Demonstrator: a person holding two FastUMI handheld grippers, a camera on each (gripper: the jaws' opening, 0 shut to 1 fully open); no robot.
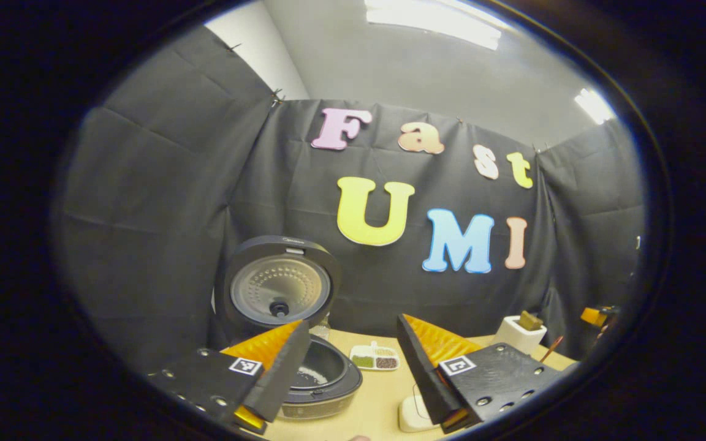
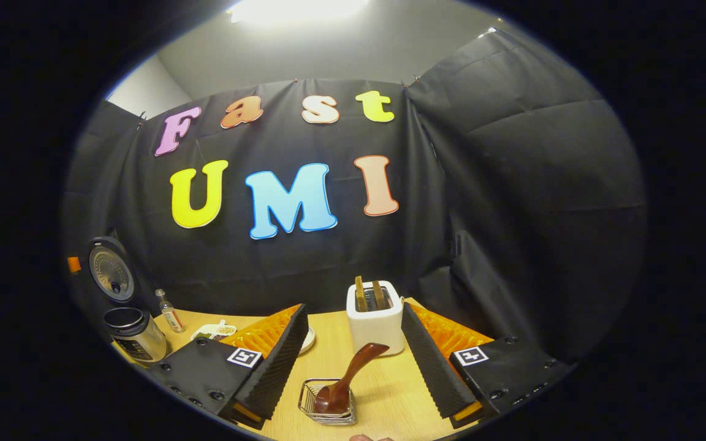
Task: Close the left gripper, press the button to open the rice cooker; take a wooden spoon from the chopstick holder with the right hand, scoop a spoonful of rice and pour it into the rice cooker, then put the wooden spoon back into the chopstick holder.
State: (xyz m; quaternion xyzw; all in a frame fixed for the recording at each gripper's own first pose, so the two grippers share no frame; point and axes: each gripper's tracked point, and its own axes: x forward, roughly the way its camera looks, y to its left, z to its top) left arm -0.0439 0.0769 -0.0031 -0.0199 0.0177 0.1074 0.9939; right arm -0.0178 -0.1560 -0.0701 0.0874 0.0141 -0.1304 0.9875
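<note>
- So, rice cooker (image 1: 304, 343) is open: lid (image 1: 279, 285) stands upright behind the pot, inner pot exposed. Button-press step looks done.
- Left gripper (image 1: 353, 361): fingers spread wide, nothing btwn them. Cooker sits just behind and partly under the left finger (image 1: 273, 373); pot rim pokes out on that finger's inner side.
- In the left gripper view, a small divided dish (image 1: 375, 357) w/ grains lies in the gap btwn the fingers, farther back. Some pale grains seem to lie in the pot bottom, too small to be sure.
- Right gripper (image 2: 353, 361): fingers also wide apart, holding nothing.
- Wooden spoon (image 2: 344, 380) stands tilted in the wire chopstick holder (image 2: 328, 401), bowl end down, handle leaning up toward the right finger (image 2: 436, 367). Holder sits btwn the fingers, low in the gap, not touched by either.
- White toaster (image 2: 375, 321) stands just beyond the spoon, btwn the fingertips and farther off.
- In the right gripper view the cooker (image 2: 135, 334) is far off past the left finger's outer side, lid up.
- Judgement: either the spoon isn't taken yet, or it's already back in; pics alone don't settle it. If grains in pot are real, task is likely near its end; otherwise grab, scoop, pour, return are all left.
</note>
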